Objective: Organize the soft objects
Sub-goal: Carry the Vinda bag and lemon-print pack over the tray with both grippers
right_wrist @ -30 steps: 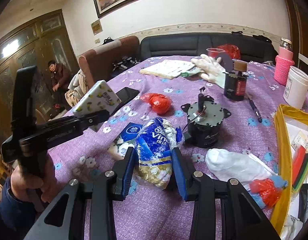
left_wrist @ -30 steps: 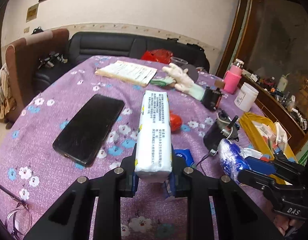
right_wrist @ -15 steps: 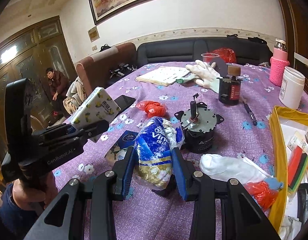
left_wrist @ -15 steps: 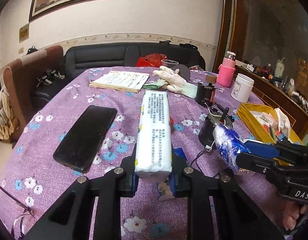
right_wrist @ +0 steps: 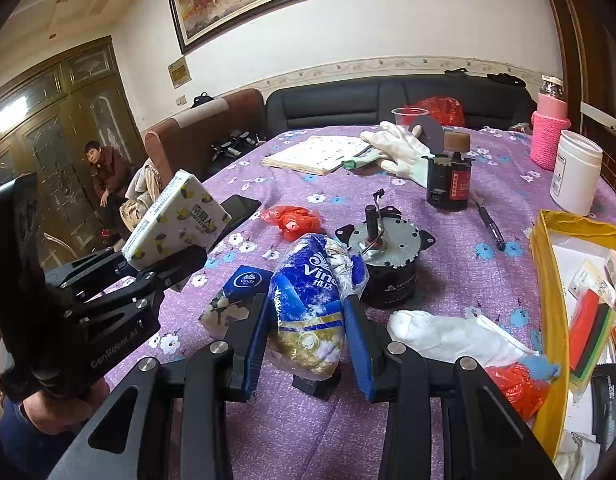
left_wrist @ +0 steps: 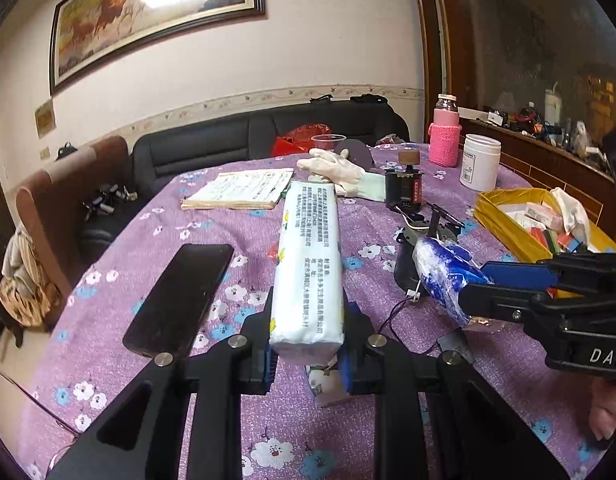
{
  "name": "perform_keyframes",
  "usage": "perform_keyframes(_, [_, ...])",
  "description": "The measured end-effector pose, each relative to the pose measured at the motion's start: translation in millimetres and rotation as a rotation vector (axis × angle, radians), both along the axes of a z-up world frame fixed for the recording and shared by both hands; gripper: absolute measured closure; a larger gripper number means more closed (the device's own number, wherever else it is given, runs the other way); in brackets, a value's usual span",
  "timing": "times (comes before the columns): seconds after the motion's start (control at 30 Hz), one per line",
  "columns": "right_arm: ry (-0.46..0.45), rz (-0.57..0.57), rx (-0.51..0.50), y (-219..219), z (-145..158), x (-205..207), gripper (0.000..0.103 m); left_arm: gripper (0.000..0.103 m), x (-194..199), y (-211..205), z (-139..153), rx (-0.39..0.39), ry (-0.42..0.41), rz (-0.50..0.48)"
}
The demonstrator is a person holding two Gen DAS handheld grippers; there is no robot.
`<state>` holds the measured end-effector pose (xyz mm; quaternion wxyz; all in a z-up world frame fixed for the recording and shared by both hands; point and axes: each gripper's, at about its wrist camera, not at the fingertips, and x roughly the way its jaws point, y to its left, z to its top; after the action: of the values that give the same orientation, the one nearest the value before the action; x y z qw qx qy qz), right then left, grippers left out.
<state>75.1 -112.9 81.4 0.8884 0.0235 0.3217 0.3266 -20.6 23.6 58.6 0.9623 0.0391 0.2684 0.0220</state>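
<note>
Tissue packs both lifted off the desk (left_wrist: 108,344) since a second ago: left gripper (left_wrist: 308,354) clamps the white pack (left_wrist: 308,264), right gripper (right_wrist: 310,334) the blue Vinda pack (right_wrist: 312,292) at 3 o'clock. Placement next, probably; I see no destination.

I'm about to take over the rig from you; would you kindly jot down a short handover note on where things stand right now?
Left gripper: shut on the white tissue pack, held above the table.
Right gripper: shut on the blue Vinda tissue pack, also lifted.
On the table: another small tissue pack, a white cloth, white gloves.
Done: both packs picked up.
Left: place both, then gather the rest; the destination isn't evident.
</note>
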Motion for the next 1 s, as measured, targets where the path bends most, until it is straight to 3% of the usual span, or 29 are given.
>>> perform_keyframes(0.5, [-0.025, -0.066, 0.038, -20.3, 9.5, 6.9, 0.062, 0.080, -3.0, -12.6, -1.4, 0.064, -0.021, -0.012])
perform_keyframes(1.0, [-0.068, -0.261, 0.115, -86.2, 29.4, 26.0, 0.062, 0.080, 0.2, -34.3, 4.3, -0.028, 0.034, -0.087])
